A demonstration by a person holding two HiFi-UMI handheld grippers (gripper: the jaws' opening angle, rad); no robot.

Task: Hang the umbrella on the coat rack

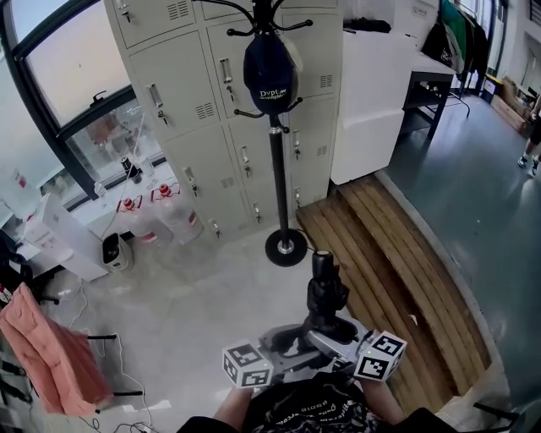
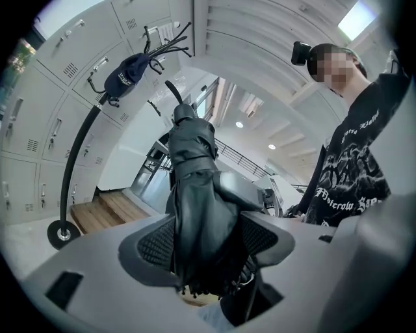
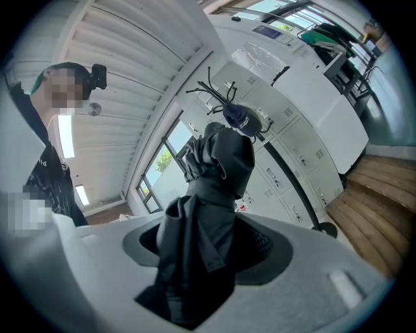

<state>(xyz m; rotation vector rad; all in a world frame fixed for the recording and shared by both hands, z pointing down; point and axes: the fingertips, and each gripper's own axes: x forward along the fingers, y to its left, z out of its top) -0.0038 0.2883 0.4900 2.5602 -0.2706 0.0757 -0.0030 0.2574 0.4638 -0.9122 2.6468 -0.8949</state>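
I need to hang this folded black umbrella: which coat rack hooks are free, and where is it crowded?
Free: the black coat rack's top curved hooks left and right of its pole, and the short lower hooks under the navy cap. Crowded: the near side, where that cap hangs, and behind, by the pale lockers.

The coat rack stands before the lockers, beyond the umbrella.

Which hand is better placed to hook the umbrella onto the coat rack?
Left, probably, by a little. The left gripper and the right gripper both clamp the folded umbrella, but the coat rack stands slightly left of it in the head view, nearer the left one.
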